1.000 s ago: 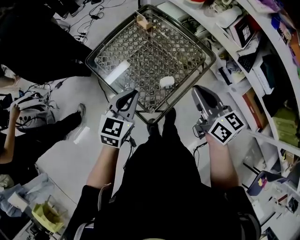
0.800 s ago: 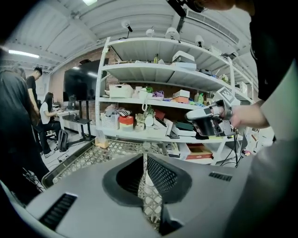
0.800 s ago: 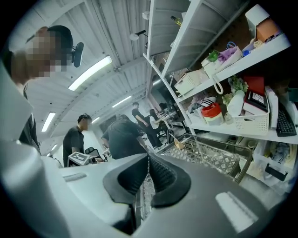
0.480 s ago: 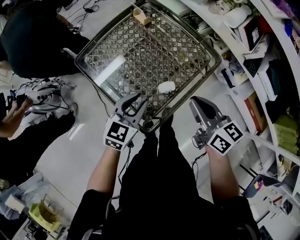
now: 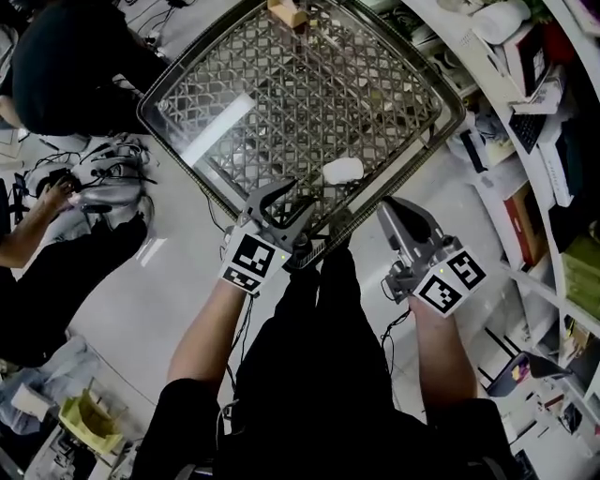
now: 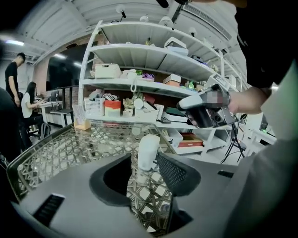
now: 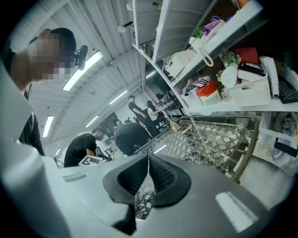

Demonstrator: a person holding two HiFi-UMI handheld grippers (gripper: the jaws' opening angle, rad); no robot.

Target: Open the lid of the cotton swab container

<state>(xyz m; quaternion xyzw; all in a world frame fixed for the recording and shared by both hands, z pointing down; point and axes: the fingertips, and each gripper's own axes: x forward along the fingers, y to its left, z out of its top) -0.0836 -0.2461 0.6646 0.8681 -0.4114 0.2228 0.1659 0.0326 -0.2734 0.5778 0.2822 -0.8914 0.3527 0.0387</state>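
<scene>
"How many containers?"
"One white rounded cotton swab container (image 5: pixel 342 171) (image 6: pixel 148 152), near right on the woven lattice desk (image 5: pixel 281 94), untouched beyond the left gripper's (image 5: pixel 289 199) opening fingers."
"Grippers?"
"Two. The right gripper's (image 5: pixel 394 208) fingers are closed, empty."

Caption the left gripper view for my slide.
Left gripper, jaws opening and empty, faces the white container on the lattice table.

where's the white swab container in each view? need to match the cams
Head view: white container on the lattice table, near its close edge.
Left gripper view: centre, on the table.
Right gripper view: not in it.
Shared landmark: tan block at the table's far edge.
</scene>
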